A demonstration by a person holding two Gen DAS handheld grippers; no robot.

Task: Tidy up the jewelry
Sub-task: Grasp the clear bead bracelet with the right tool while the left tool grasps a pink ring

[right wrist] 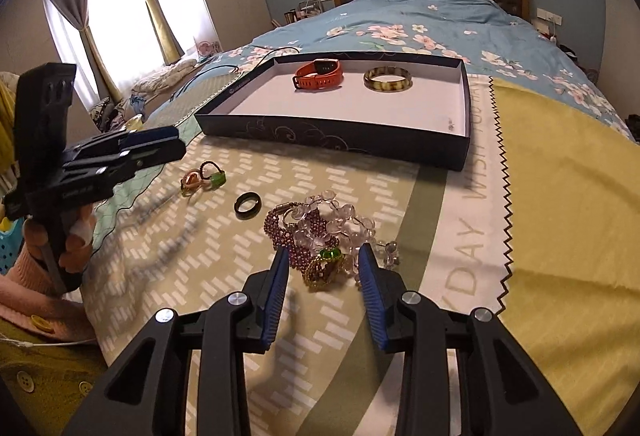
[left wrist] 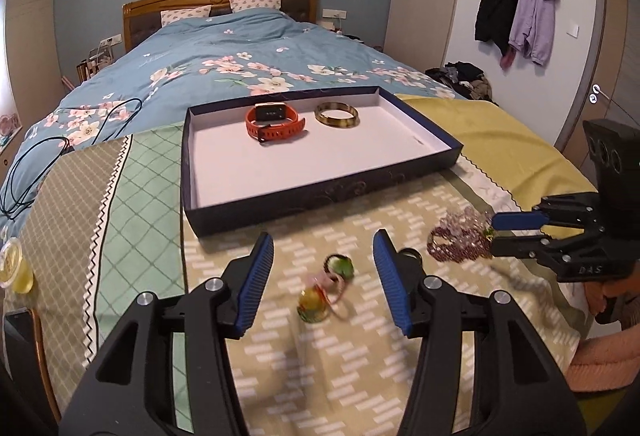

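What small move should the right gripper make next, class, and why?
Probably close the right gripper on the gold ring with the green stone: its open jaws already straddle it, and the tray holds only the watch and bangle.

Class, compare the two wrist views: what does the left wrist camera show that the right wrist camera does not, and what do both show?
Only the left wrist view shows the coats hanging on the wall hooks and a yellow cup at the bed's left edge. Only the right wrist view shows the curtained window. Both show the tray holding the red watch and the bangle, plus the bead pile, the black ring and the hair ties on the cloth. Both also show the left gripper and right gripper, open.
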